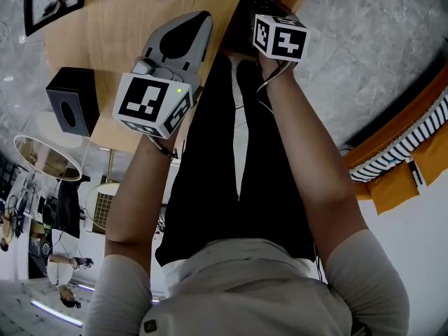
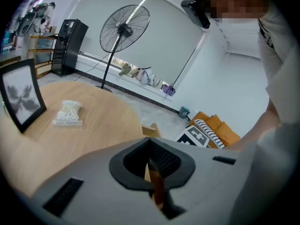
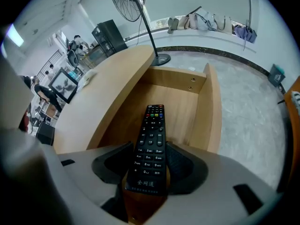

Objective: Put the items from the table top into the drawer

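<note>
A black remote control [image 3: 151,146] with coloured top buttons sits between the pads of my right gripper [image 3: 149,162], which is shut on it. It hangs steeply down over the open wooden drawer [image 3: 212,107]; the remote's far end reaches over the drawer floor. In the head view the right gripper's marker cube [image 1: 280,37] hides most of the grip. My left gripper [image 2: 152,162] is shut with nothing visibly held, above the round wooden table top [image 2: 93,130]. On that table lie a clear packet of white items [image 2: 69,113] and a standing picture frame [image 2: 21,97].
A black box with an oval opening [image 1: 73,100] stands near the table's edge, left of the left gripper [image 1: 189,33]. A standing fan [image 2: 123,32] is on the floor beyond the table. An orange sofa [image 2: 215,128] lies to the right. A round mirror [image 1: 45,158] sits low left.
</note>
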